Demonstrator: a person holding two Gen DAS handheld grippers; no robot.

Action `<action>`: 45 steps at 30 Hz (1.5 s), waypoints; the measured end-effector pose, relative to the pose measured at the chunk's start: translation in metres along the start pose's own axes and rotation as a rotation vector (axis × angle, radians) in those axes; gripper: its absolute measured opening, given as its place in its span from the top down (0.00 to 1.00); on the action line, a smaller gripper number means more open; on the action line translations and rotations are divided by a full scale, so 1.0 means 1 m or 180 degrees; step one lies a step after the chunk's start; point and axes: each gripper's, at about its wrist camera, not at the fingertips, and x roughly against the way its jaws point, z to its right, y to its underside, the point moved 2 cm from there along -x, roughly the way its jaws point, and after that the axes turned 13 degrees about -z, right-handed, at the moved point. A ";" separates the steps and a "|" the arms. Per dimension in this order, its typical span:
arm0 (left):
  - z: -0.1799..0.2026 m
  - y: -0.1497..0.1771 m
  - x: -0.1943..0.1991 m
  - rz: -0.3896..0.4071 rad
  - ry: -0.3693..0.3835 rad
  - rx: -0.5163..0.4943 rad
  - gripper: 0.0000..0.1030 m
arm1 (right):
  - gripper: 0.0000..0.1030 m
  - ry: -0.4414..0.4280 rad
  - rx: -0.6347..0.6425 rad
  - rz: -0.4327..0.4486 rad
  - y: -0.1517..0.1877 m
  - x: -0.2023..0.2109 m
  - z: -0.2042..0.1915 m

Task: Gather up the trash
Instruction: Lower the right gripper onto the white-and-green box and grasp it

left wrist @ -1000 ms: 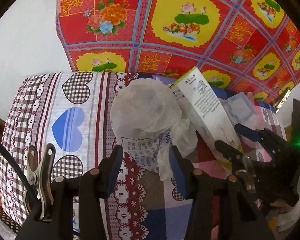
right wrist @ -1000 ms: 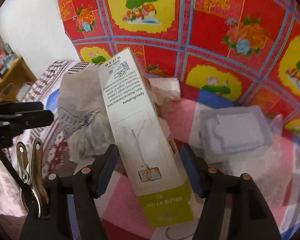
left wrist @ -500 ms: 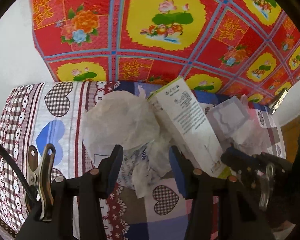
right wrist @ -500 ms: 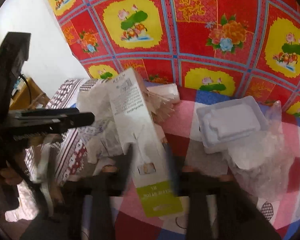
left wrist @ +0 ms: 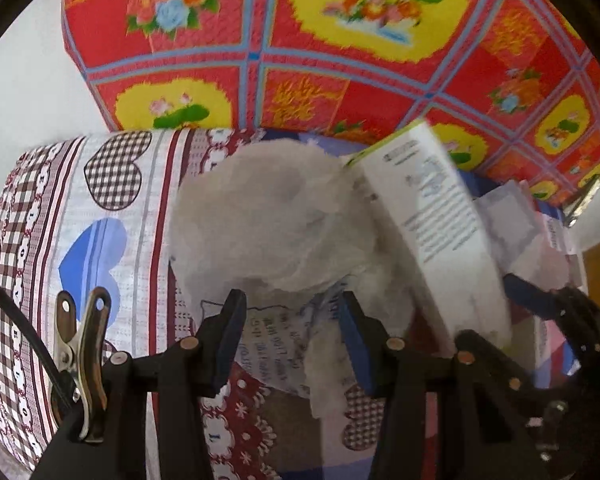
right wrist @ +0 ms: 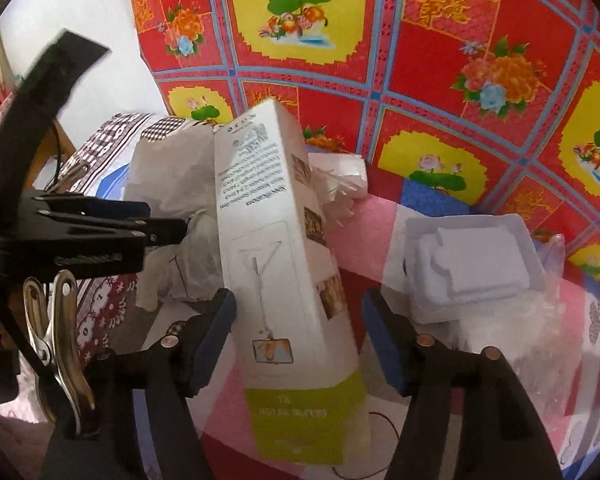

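A long white carton with a green end [right wrist: 284, 264] lies on the patterned bed, one end propped on crumpled white paper [left wrist: 276, 220]. The carton also shows in the left wrist view [left wrist: 432, 216]. My right gripper [right wrist: 298, 332] is open, its jaws on either side of the carton's lower part, not touching it. My left gripper [left wrist: 288, 340] is open with the crumpled paper's printed lower edge between its jaws. The left gripper also shows in the right wrist view [right wrist: 156, 224].
A white plastic tray [right wrist: 472, 264] lies on clear crinkled plastic wrap [right wrist: 512, 332] to the carton's right. A small white packet [right wrist: 336, 168] sits behind the carton. A red and yellow floral cloth [right wrist: 420, 40] hangs behind the bed. The bed's left edge [left wrist: 4, 280] drops off.
Both grippers have moved back in close to the trash after pulling away. The right gripper now straddles the carton, and the left gripper straddles the paper's lower edge.
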 end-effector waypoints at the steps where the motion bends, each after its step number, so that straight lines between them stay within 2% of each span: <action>1: -0.002 -0.001 -0.004 -0.0018 -0.0036 0.0016 0.51 | 0.36 0.0012 0.0002 -0.0007 0.000 -0.001 -0.001; 5: -0.015 -0.002 -0.022 -0.0149 -0.0235 0.0175 0.52 | 0.36 0.0053 0.0043 0.0025 -0.002 -0.002 -0.008; 7: -0.020 -0.001 -0.022 -0.0119 -0.0243 0.0208 0.52 | 0.36 0.0071 0.0072 0.0034 -0.003 -0.002 -0.013; 8: -0.023 0.000 -0.023 -0.0127 -0.0324 0.0210 0.52 | 0.36 0.0102 0.0084 0.0029 -0.004 -0.004 -0.014; 13: -0.033 0.004 -0.019 -0.0099 -0.0336 0.0239 0.51 | 0.36 0.0141 0.0040 -0.0035 -0.010 -0.008 -0.017; 14: -0.033 0.004 -0.018 -0.0092 -0.0351 0.0229 0.51 | 0.37 0.0123 0.0027 -0.0027 -0.011 -0.008 -0.017; 16: -0.039 0.006 -0.017 -0.0071 -0.0431 0.0191 0.51 | 0.48 0.0058 -0.0032 0.0011 -0.011 -0.003 -0.015; 18: -0.046 0.007 -0.016 -0.0086 -0.0491 0.0223 0.51 | 0.54 -0.0059 -0.0118 0.0048 -0.010 0.004 -0.011; 23: -0.062 0.006 -0.005 -0.0016 -0.0614 0.0343 0.51 | 0.62 -0.0138 -0.0358 0.0172 0.005 0.022 0.001; 27: -0.073 0.008 0.009 0.0056 -0.0624 0.0396 0.51 | 0.62 -0.0213 -0.0482 0.0179 0.022 0.034 0.009; 32: -0.082 0.022 0.036 0.0165 -0.0487 0.0412 0.52 | 0.62 -0.0314 -0.0548 0.0101 0.045 0.043 0.016; 35: -0.075 0.023 0.050 0.0239 -0.0426 0.0376 0.52 | 0.61 -0.0276 -0.0524 -0.0016 0.063 0.042 0.020; 37: -0.056 0.019 0.056 0.0252 -0.0350 0.0327 0.52 | 0.60 -0.0277 -0.0527 -0.0110 0.074 0.036 0.022; 42: -0.035 0.020 0.060 0.0250 -0.0209 0.0221 0.52 | 0.54 -0.0285 -0.0518 -0.0205 0.078 0.024 0.020; 45: -0.028 0.017 0.055 0.0221 -0.0170 0.0156 0.52 | 0.44 -0.0217 -0.0421 -0.0221 0.072 0.018 0.012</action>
